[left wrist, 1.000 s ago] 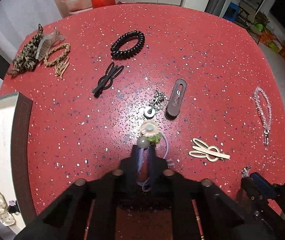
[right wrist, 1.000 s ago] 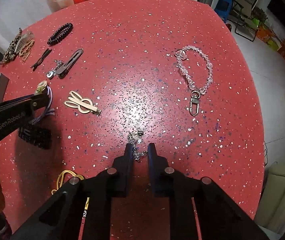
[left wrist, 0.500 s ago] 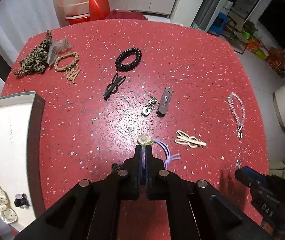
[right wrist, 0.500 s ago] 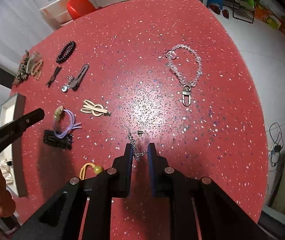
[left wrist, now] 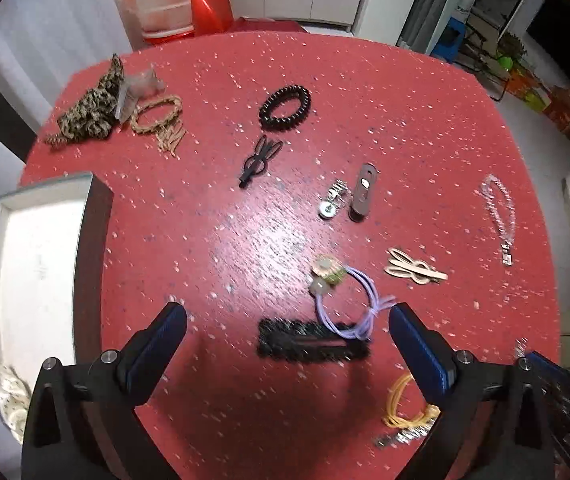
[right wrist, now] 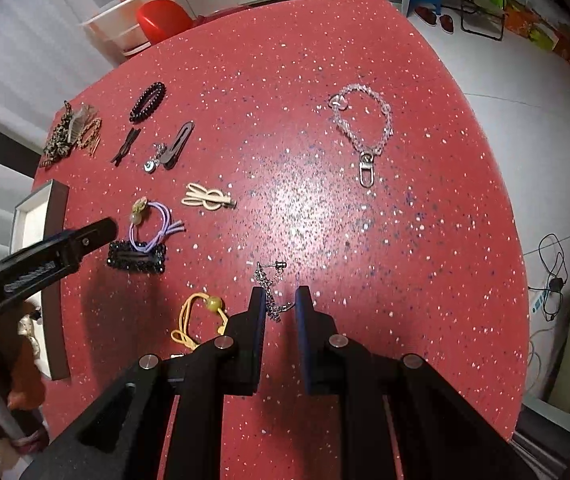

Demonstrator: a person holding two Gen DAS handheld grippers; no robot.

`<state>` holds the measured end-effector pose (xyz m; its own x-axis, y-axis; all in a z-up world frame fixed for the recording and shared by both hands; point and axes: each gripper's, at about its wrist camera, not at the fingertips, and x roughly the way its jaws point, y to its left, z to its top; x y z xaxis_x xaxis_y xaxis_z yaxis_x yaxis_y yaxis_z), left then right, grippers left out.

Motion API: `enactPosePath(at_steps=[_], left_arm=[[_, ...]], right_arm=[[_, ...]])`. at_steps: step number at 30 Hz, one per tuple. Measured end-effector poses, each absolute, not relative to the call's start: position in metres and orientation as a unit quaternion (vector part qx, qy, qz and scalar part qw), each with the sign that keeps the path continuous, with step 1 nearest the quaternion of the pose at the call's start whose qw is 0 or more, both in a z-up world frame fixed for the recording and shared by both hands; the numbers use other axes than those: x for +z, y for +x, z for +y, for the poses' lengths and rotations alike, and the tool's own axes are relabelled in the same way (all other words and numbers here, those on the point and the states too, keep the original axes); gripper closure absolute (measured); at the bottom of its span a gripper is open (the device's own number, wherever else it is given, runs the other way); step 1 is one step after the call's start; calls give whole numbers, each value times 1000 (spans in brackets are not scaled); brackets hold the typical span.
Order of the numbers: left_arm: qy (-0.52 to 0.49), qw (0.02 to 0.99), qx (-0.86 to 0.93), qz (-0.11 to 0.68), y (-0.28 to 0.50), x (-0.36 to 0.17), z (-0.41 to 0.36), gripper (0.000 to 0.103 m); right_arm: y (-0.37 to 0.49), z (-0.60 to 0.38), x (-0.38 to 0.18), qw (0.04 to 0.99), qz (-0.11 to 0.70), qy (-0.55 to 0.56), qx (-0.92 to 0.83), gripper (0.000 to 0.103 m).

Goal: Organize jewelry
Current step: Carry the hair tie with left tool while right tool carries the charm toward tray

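At lower centre, the left gripper (left wrist: 287, 318) gaped wide above the purple hair tie (left wrist: 345, 300). The right gripper (right wrist: 280, 300) stood partly open around the silver chain earring (right wrist: 269, 292).

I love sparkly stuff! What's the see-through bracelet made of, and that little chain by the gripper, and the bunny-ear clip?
The see-through bracelet looks like clear glass or plastic beads, glinting, with a shiny metal clasp. The little chain between the right gripper fingers looks like silvery metal: tiny bright links. The bunny-ear clip is matte cream, maybe painted metal or plastic; I can't tell which.
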<state>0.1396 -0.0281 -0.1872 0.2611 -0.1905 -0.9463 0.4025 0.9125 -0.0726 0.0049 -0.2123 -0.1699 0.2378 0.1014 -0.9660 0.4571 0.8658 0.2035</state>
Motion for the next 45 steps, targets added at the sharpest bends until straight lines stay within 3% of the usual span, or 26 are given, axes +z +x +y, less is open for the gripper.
enactPosePath(at_steps=[7,10,12,14,16,17,45], left_arm=[[115,776,-186,592,152,-214,-47,5],[128,757,-203,608,152,-228,-60,29],[138,761,-204,600,149,-228,-65,33],[139,763,-211,595,148,-226,-68,49],[155,766,-206,589,148,-223,-70,83],[147,763,-214,592,150,-222,-68,89],[39,802,-215,557,91,-103,64,89]], right_arm=[[-7,-217,-176,744,611,242,-123,87],[-11,-220,-177,742,611,244,-126,87],[-13,-223,-178,741,612,246,-127,87],[-16,-225,-177,740,611,249,-129,87],[-18,-227,-176,741,610,251,-129,87],[-18,-227,-175,741,609,252,-129,87],[3,-174,-106,772,585,234,-86,87]])
